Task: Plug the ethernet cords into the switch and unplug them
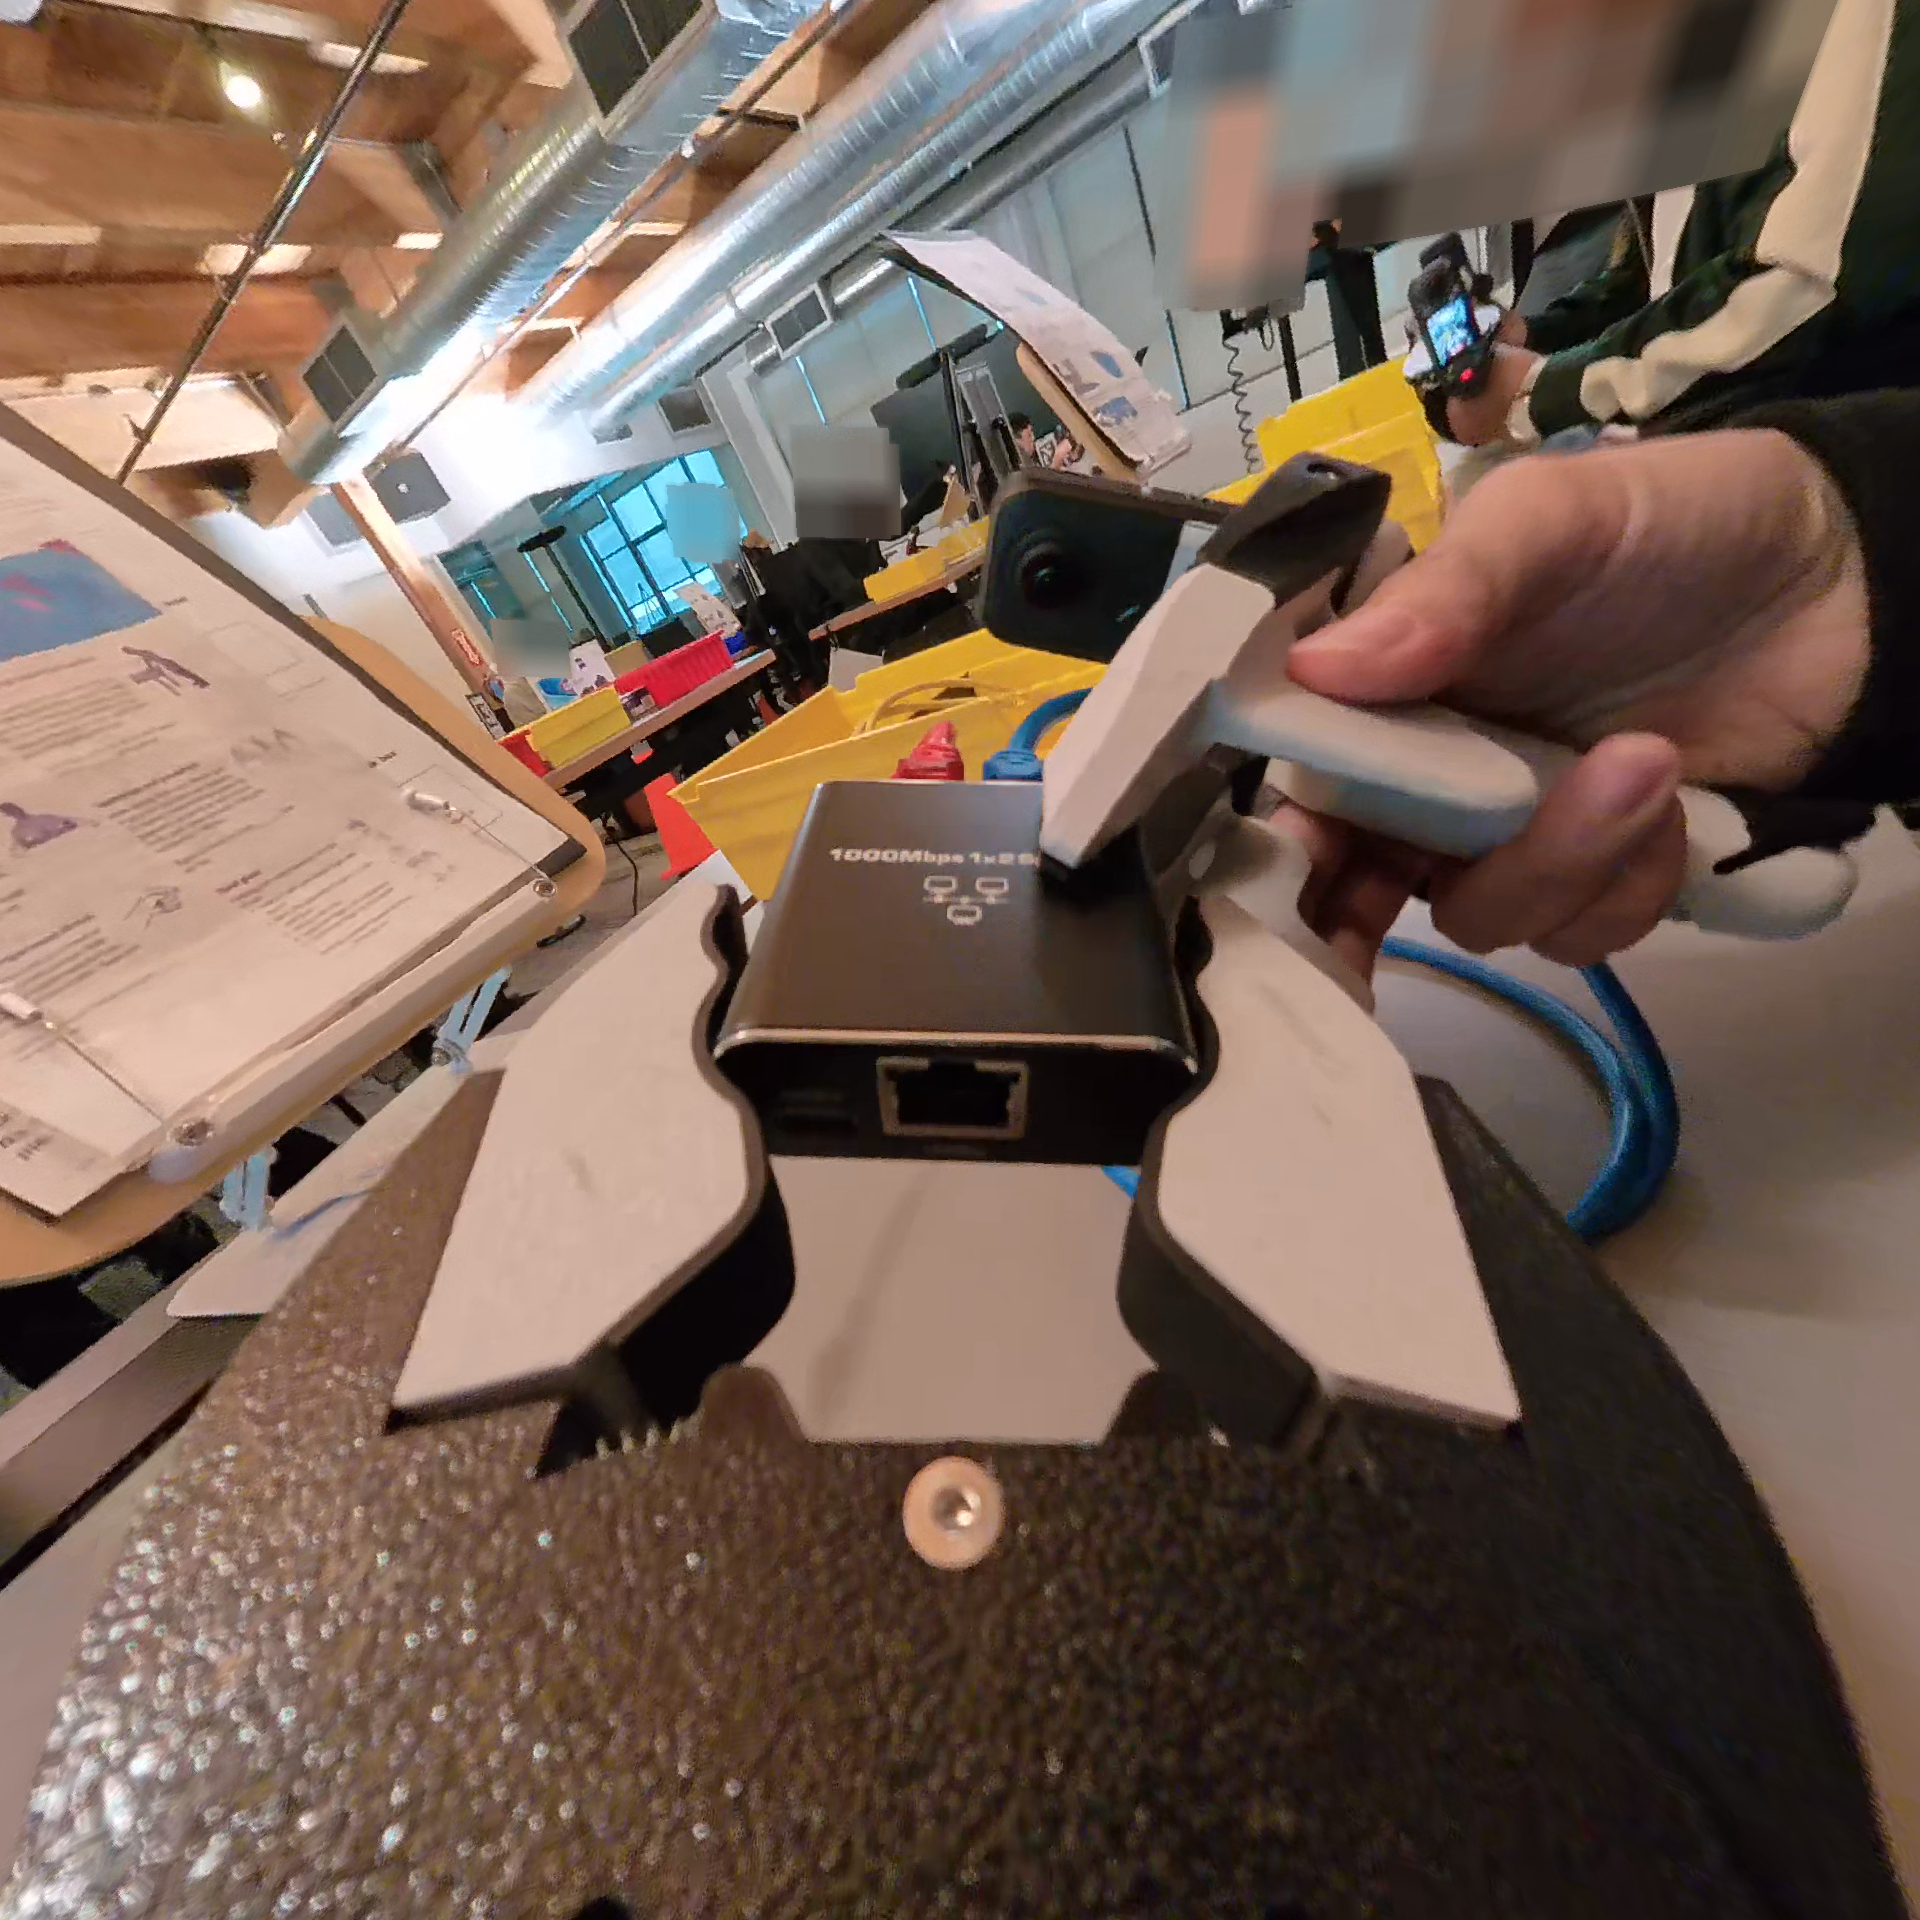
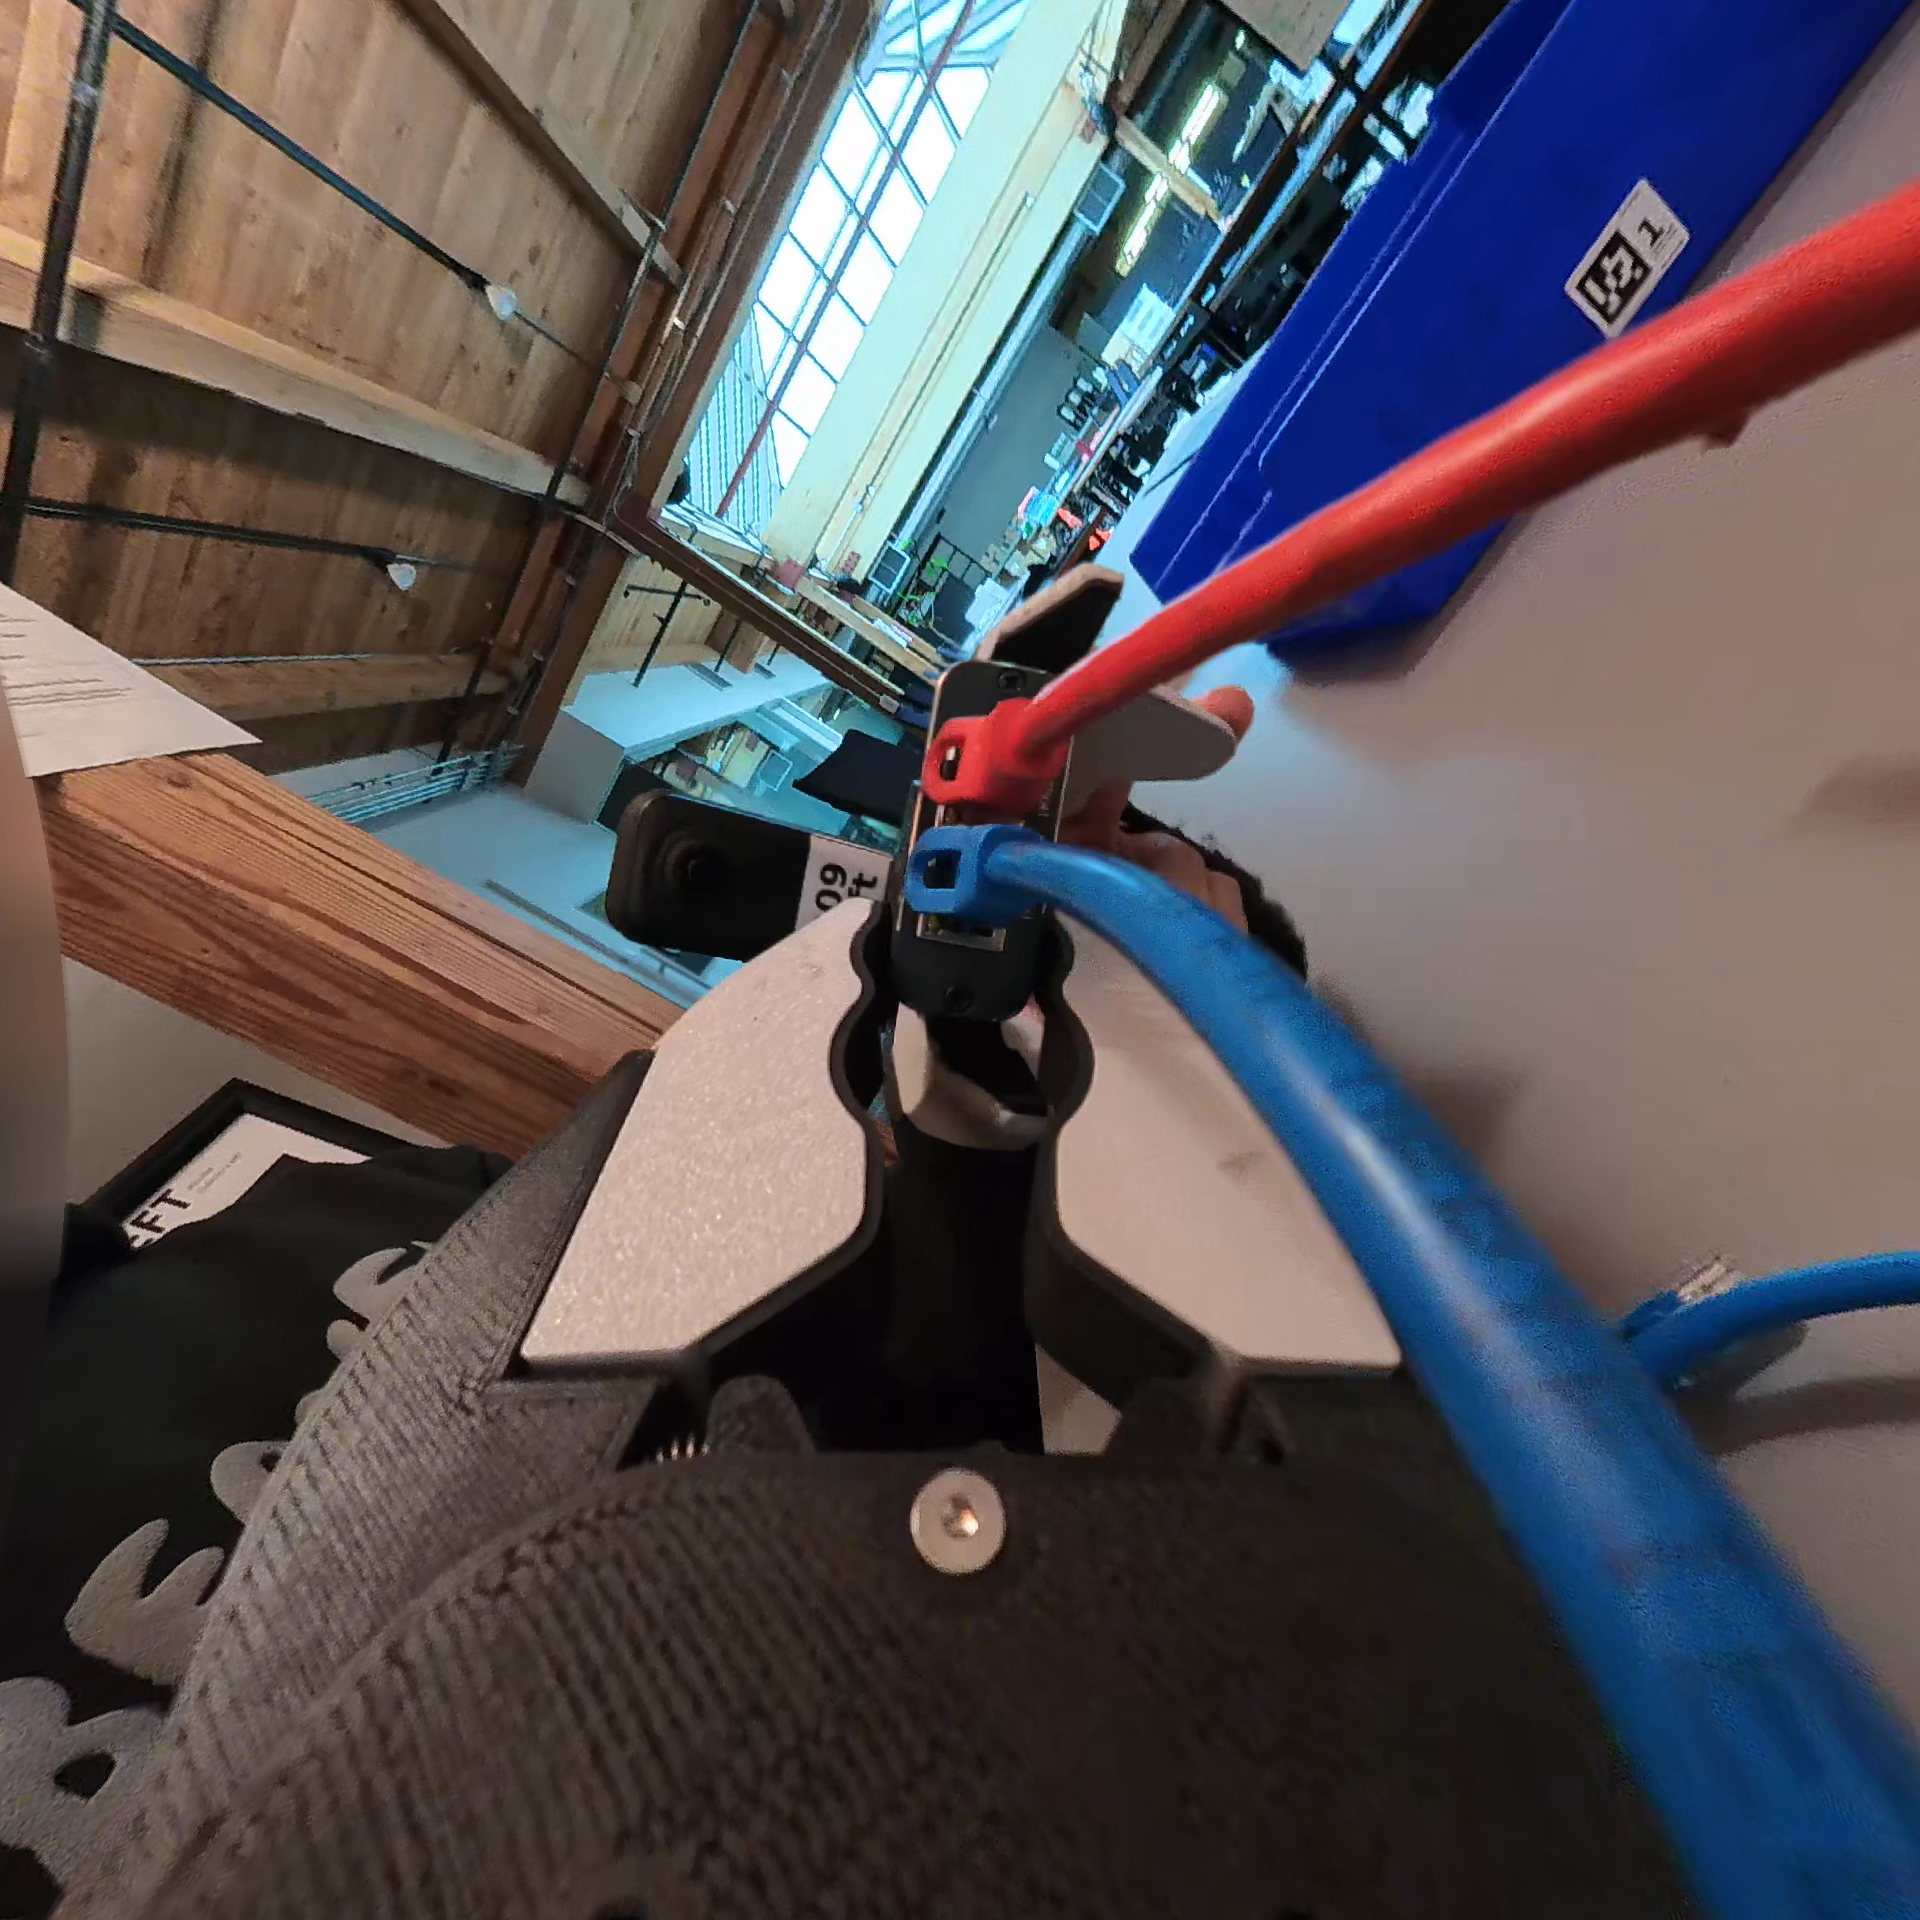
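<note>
Black plastic filled my left gripper (image 1: 961,935): its fingers were pressed against the two long sides of the switch (image 1: 935,966), holding it just above the table (image 2: 1558,831), with one empty port (image 1: 954,1096) facing my left camera. The other end of the switch pointed away from me, toward my right gripper (image 2: 961,987), which came in from the opposite side. Its fingers were drawn close about the corner of that far face, one pad on the switch's top; I could not tell whether they gripped it or only bracketed it. Just past those tips sat the blue plug (image 2: 951,868), seated in its port, and beyond it the red plug (image 2: 971,764), also seated. Both plugs ran along the switch's length, so I judged that either would have to be pulled straight back toward my right gripper, the nearer one by far, with the blue first in reach. The blue cord (image 2: 1351,1143) swept back past my right fingers, its loose end (image 2: 1704,1283) lying on the pale grey table; the red cord (image 2: 1455,447) arched off past a blue bin (image 2: 1455,312). Farther off stood yellow bins (image 1: 790,769), a propped printed sheet (image 1: 208,831) and a workshop with wooden beams.
</note>
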`<state>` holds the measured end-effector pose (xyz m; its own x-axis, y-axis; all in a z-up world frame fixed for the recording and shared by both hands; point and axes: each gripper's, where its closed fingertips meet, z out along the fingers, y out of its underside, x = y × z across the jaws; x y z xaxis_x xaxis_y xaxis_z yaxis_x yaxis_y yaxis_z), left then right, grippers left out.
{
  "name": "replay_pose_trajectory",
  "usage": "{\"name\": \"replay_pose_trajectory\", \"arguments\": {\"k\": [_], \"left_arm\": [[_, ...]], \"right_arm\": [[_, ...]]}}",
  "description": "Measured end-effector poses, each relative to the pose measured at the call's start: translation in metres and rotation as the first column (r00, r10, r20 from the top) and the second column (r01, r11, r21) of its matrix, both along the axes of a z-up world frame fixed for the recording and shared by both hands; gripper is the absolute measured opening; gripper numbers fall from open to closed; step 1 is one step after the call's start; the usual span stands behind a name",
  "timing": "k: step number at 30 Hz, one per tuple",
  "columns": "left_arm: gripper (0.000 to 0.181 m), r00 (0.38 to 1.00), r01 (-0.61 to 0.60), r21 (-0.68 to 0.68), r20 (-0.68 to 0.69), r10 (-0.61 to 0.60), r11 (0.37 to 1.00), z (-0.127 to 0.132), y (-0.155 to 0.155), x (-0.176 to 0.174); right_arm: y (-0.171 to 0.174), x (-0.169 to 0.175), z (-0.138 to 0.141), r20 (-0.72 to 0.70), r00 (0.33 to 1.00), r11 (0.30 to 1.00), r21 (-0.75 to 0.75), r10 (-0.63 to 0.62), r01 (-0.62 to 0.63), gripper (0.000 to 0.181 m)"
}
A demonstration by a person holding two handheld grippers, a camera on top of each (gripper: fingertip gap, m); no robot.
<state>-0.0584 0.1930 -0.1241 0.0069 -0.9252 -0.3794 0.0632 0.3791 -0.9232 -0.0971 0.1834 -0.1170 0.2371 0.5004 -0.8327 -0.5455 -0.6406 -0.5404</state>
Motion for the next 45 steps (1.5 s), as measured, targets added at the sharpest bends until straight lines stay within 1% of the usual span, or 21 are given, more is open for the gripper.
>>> {"name": "replay_pose_trajectory", "arguments": {"k": [2, 5, 7, 8, 9, 11, 12, 15, 17, 18, 19, 21, 23, 26, 29, 33, 37, 40, 43, 45], "left_arm": [[0.078, 1.0, 0.002, -0.051, 0.015, -0.001, 0.999, 0.003, 0.001, 0.001], [0.077, 0.998, 0.004, -0.132, 0.06, 0.004, 0.991, 0.009, 0.008, -0.003], [0.076, 0.996, 0.006, -0.18, 0.091, 0.01, 0.984, 0.013, 0.015, -0.008], [0.076, 0.994, 0.007, -0.19, 0.104, 0.013, 0.982, 0.014, 0.017, -0.01], [0.076, 0.994, 0.009, -0.192, 0.105, 0.012, 0.981, 0.014, 0.018, -0.011], [0.076, 0.993, 0.008, -0.183, 0.114, 0.013, 0.983, 0.015, 0.018, -0.011], [0.076, 0.993, 0.011, -0.19, 0.118, 0.012, 0.982, 0.015, 0.018, -0.011], [0.076, 0.995, 0.002, -0.158, 0.095, 0.013, 0.987, 0.012, 0.015, -0.009], [0.076, 0.996, 0.012, -0.141, 0.093, 0.001, 0.99, 0.012, 0.011, -0.007], [0.076, 0.996, 0.015, -0.127, 0.088, -0.004, 0.992, 0.011, 0.009, -0.006], [0.076, 0.997, 0.018, -0.111, 0.081, -0.009, 0.994, 0.01, 0.008, -0.005], [0.076, 0.999, -0.003, -0.097, 0.045, 0.007, 0.995, 0.005, 0.009, -0.004], [0.075, 0.998, -0.059, -0.06, 0.007, 0.06, 0.996, -0.001, 0.014, -0.002], [0.075, 0.997, -0.076, -0.036, -0.018, 0.076, 0.996, -0.006, 0.015, -0.001], [0.075, 0.997, -0.072, -0.046, -0.006, 0.072, 0.996, -0.004, 0.013, -0.001], [0.075, 0.996, -0.081, -0.051, -0.047, 0.079, 0.995, -0.01, 0.014, 0.001], [0.074, 0.996, -0.089, -0.051, -0.033, 0.087, 0.995, -0.008, 0.014, 0.002], [0.074, 0.997, -0.073, -0.062, -0.003, 0.073, 0.995, -0.005, 0.012, 0.001], [0.074, 0.998, -0.069, -0.056, -0.005, 0.068, 0.996, -0.005, 0.012, 0.0], [0.074, 0.997, -0.068, -0.047, 0.023, 0.069, 0.997, -0.003, 0.012, -0.001]], "right_arm": [[0.002, 0.002, 0.003, -0.007, 1.0, 0.999, 0.034, -0.017, 0.017, 0.028], [0.008, 0.019, 0.009, -0.064, 0.992, 0.993, 0.05, -0.108, 0.111, 0.039], [0.011, 0.024, 0.006, -0.057, 0.987, 0.987, 0.042, -0.152, 0.155, 0.037], [0.011, 0.024, 0.006, -0.063, 0.985, 0.985, 0.044, -0.162, 0.165, 0.039], [0.011, 0.021, 0.007, -0.081, 0.983, 0.985, 0.041, -0.164, 0.167, 0.04], [0.012, 0.017, 0.004, -0.104, 0.984, 0.989, 0.024, -0.145, 0.149, 0.031], [0.014, 0.016, 0.002, -0.114, 0.983, 0.989, 0.009, -0.145, 0.147, 0.034], [0.015, 0.015, -0.001, -0.166, 0.976, 0.99, -0.004, -0.143, 0.144, 0.034], [0.013, 0.007, -0.003, -0.186, 0.978, 0.995, -0.016, -0.097, 0.095, 0.039], [0.011, 0.003, -0.005, -0.176, 0.982, 0.998, -0.02, -0.066, 0.063, 0.029], [0.011, 0.003, -0.005, -0.157, 0.985, 0.998, -0.012, -0.065, 0.064, 0.028], [0.012, 0.005, -0.005, -0.089, 0.991, 0.995, 0.012, -0.099, 0.1, 0.027], [0.013, 0.007, -0.004, -0.01, 0.991, 0.991, 0.028, -0.132, 0.132, 0.026], [0.011, 0.008, -0.003, 0.076, 0.984, 0.987, 0.038, -0.159, 0.156, 0.026], [0.01, 0.008, -0.001, 0.085, 0.98, 0.983, 0.032, -0.181, 0.179, 0.025], [0.009, 0.01, -0.001, 0.135, 0.968, 0.977, 0.046, -0.21, 0.206, 0.025], [0.009, 0.01, 0.001, 0.17, 0.959, 0.974, 0.064, -0.225, 0.217, 0.025], [0.008, 0.009, 0.002, 0.127, 0.969, 0.977, 0.052, -0.211, 0.206, 0.025], [0.008, 0.008, 0.0, 0.142, 0.968, 0.979, 0.05, -0.205, 0.2, 0.026], [0.007, 0.007, 0.002, 0.149, 0.968, 0.979, 0.057, -0.2, 0.193, 0.026]]}}
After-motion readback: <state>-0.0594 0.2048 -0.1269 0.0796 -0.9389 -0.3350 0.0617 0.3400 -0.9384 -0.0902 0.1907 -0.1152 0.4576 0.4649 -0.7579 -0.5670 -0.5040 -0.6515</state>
